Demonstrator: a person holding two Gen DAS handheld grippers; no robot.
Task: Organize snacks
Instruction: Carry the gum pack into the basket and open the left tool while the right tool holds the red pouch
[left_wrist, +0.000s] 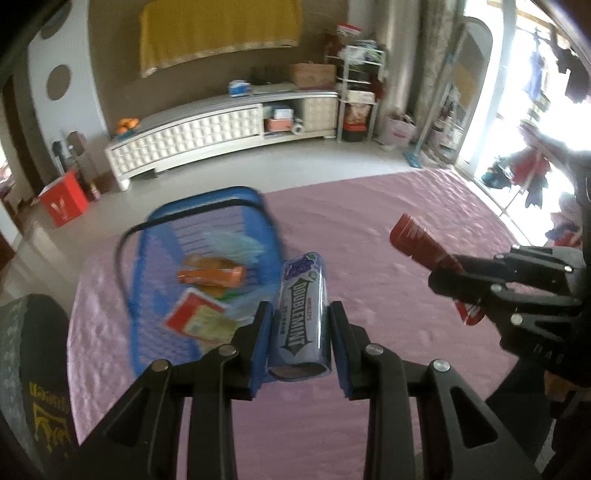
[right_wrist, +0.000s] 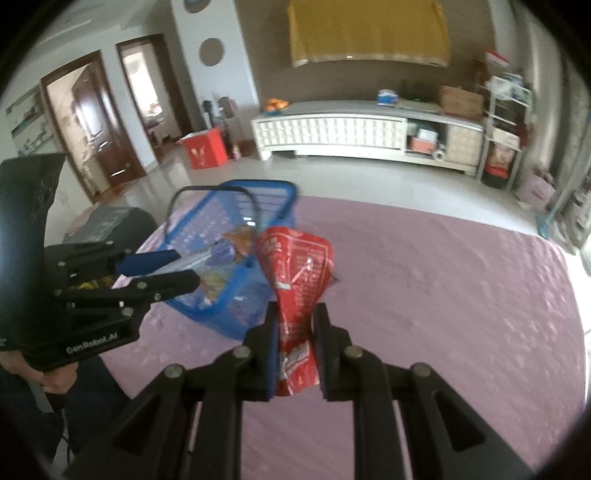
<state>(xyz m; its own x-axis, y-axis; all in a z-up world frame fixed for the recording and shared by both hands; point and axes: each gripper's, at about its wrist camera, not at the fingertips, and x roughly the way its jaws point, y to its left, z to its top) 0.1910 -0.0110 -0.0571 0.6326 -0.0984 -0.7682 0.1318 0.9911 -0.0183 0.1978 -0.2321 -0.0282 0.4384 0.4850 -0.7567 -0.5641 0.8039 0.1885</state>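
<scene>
The left tongs pinch a glossy purple Doublemint cylinder above the quilted mauve bed cover, just right of the blue plastic mesh basket holding crinkly packets. The right tongs squeeze a red foil snack bag, crumpled at its waist, near the basket's right side.

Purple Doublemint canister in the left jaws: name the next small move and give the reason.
Probably carry the purple Doublemint canister leftward over the blue plastic basket and release it there. The left gripper grips it above the pink cloth, beside the basket, which already holds snacks.
</scene>
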